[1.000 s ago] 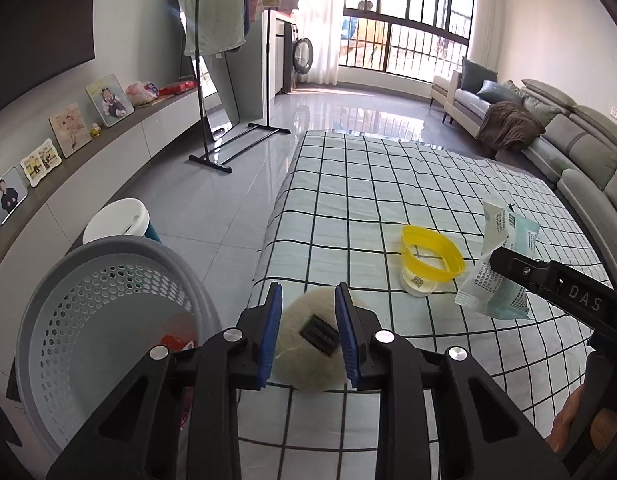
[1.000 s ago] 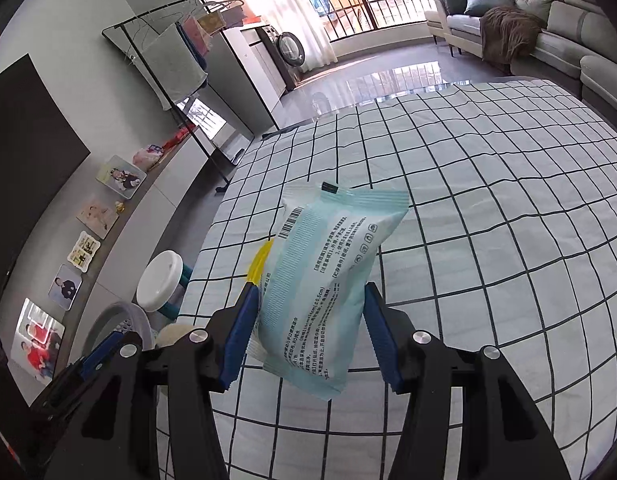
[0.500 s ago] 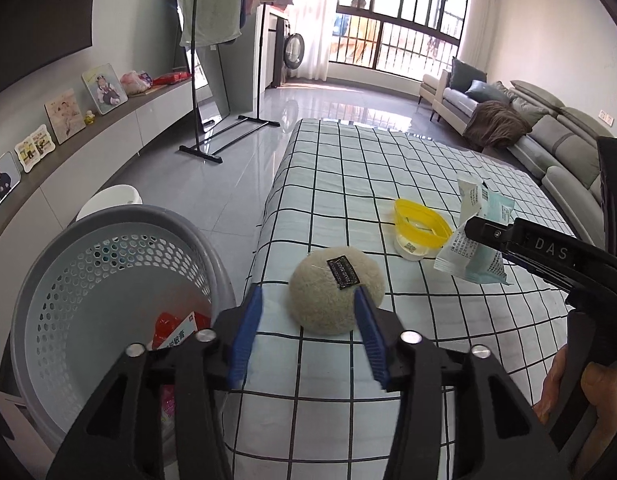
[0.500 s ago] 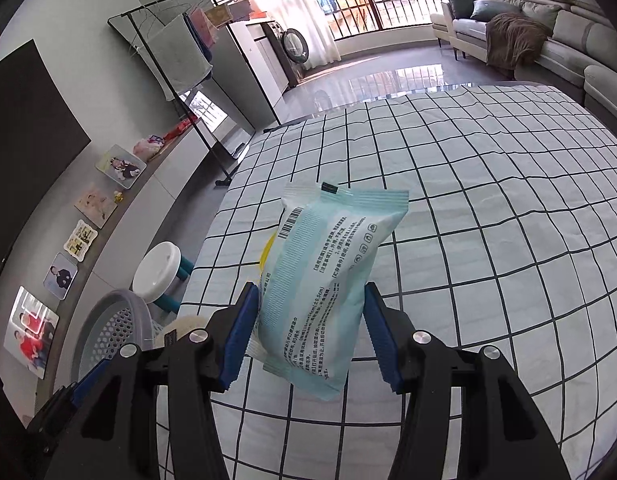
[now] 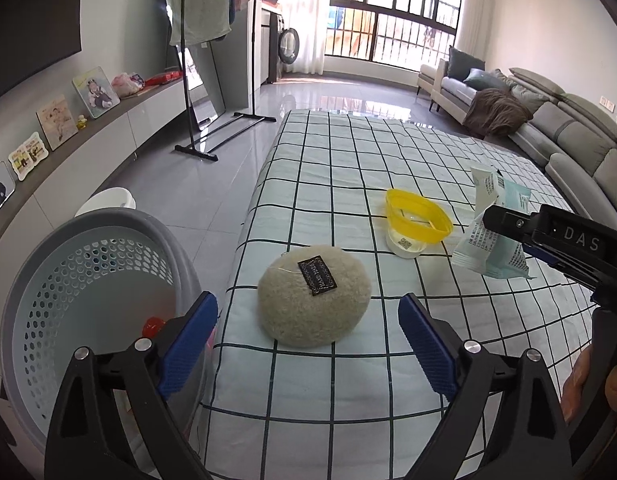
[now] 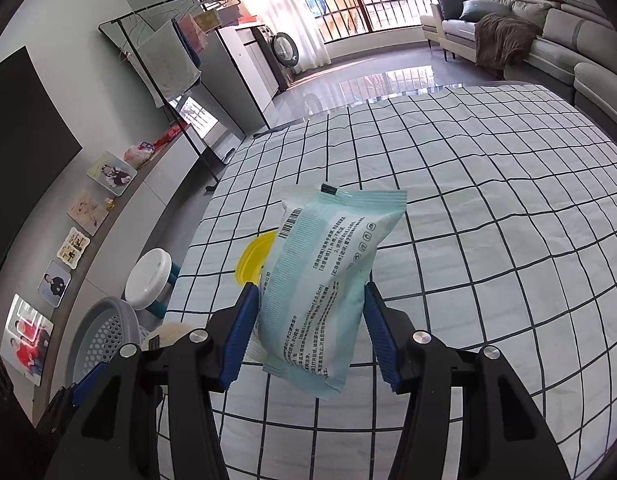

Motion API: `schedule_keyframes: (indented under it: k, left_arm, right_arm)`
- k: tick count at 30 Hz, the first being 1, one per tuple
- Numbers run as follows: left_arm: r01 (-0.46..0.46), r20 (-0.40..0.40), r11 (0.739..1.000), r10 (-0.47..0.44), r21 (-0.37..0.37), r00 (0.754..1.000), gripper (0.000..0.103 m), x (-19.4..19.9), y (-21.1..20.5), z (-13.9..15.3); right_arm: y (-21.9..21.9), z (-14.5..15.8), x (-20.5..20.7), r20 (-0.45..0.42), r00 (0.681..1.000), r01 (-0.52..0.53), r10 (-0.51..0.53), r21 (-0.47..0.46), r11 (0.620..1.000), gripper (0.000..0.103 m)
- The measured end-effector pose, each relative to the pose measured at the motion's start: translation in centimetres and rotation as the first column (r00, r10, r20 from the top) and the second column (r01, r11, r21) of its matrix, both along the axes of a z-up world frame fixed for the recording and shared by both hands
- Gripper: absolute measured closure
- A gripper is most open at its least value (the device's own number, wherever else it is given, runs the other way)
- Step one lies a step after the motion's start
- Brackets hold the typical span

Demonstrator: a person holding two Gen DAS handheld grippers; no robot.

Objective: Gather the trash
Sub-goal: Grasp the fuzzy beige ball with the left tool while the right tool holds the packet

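The left gripper has its jaws opening, already spread wide, and the beige puff lies just ahead of them on the tabletop, which is covered with a checked cloth. The puff sits between the lines of the two blue pads but a little forward of their tips, and neither pad touches it. It is a round, soft, flattish thing with a dark label on top, so it has no real long axis; any closing direction should do.

The right gripper is pinching a pale blue packet across its width, with the packet's long axis pointing up and away from the jaws, lifted clear of the cloth. The yellow cup stands on the tabletop between the puff and this packet.

The grey basket is beside the tabletop's left edge, lower than it, close to the left gripper and well apart from the right one. Something red already lies in it. I judge that the packet must travel leftward across the puff to reach the basket, while the left gripper is much nearer to it.
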State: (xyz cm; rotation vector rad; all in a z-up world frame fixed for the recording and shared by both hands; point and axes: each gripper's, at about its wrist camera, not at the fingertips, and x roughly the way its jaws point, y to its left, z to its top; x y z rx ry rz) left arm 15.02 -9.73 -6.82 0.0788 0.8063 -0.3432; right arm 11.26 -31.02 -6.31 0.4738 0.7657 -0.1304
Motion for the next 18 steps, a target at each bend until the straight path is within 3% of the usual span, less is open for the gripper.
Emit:
schedule_keyframes:
  k: [12,14,16,18]
  left_arm:
    - [0.002,-0.098,0.997,0.007,0.083,0.995,0.011,3.0,-2.4,-3.1]
    - [0.005,-0.098,0.996,0.004,0.091,0.995,0.017,3.0,-2.6,-3.3]
    - [0.01,-0.104,0.995,0.001,0.102,0.995,0.033,3.0,-2.7,-3.5]
    - [0.008,-0.102,0.994,0.003,0.107,0.995,0.035,2.9,-2.8,-3.5]
  right_arm:
    - [-0.5,-0.1,0.3,-0.001,1.0,0.01,-0.01,0.001,1.0,0.051]
    - [-0.3,-0.1,0.3,-0.003,1.0,0.004,-0.004,-0.002,1.0,0.051]
    - [-0.3,-0.1,0.3,-0.002,1.0,0.003,-0.003,-0.003,1.0,0.051]
    - [-0.3,-0.2,0.4,-0.004,1.0,0.002,-0.002,0.001,1.0,0.051]
